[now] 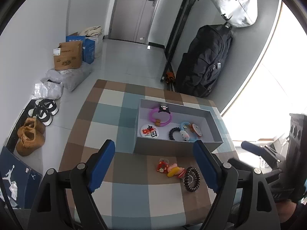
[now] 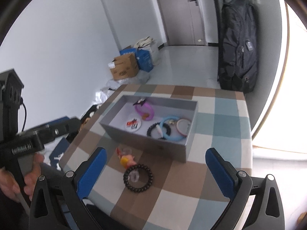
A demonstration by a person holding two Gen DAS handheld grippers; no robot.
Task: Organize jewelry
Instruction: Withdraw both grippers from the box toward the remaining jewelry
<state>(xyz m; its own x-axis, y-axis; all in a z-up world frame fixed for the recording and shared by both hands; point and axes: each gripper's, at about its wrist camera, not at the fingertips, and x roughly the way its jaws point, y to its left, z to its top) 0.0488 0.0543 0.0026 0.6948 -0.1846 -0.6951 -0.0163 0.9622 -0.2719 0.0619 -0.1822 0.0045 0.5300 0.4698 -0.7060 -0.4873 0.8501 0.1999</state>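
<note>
1. The left hand-held gripper (image 1: 153,164) hangs wide open and holds nothing, probably ready to pick something up.
2. The right hand-held gripper (image 2: 155,169) is wide open and empty too.
3. A colorful charm (image 1: 170,169) and a dark bead bracelet (image 1: 191,179) wait near the counter's (image 1: 107,115) front edge, outside the gray box (image 1: 168,149).
4. The box near the far right corner holds a purple ring (image 1: 160,116), a round badge (image 1: 149,131) and more bracelets.

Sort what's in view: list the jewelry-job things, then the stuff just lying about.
Job: grey box, purple bracelet, round badge, dark bead bracelet, colourful charm trinket.
Lying about: black backpack, cardboard box, tan boots, silver bag.
</note>
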